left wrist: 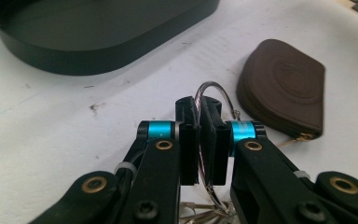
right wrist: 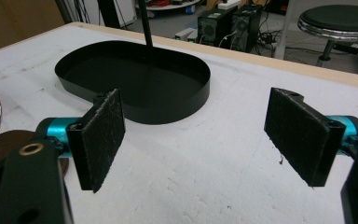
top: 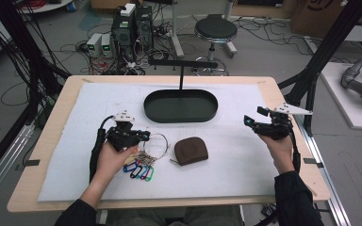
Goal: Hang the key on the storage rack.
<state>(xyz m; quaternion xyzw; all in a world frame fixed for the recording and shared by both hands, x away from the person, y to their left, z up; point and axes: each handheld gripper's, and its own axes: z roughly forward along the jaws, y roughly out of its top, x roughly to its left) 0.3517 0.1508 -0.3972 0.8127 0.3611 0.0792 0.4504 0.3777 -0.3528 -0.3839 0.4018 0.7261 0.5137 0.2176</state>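
Coloured key tags (top: 139, 170) lie nearest, beside the brown pouch (top: 191, 150), near-left of the black tray (top: 181, 105). Close up, the left gripper (left wrist: 199, 122) pinches the thin wire key ring (left wrist: 213, 87): light, springy, probably slippery, best held there. Opposite, the right gripper (right wrist: 198, 140) gapes wide, empty.

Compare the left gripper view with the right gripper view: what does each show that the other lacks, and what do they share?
Left gripper view alone: fingers shut on the wire key ring, and the whole brown pouch. Right gripper view alone: open fingers with nothing between them, a stool and computers beyond the table. Both: the black oval tray on the white mat.
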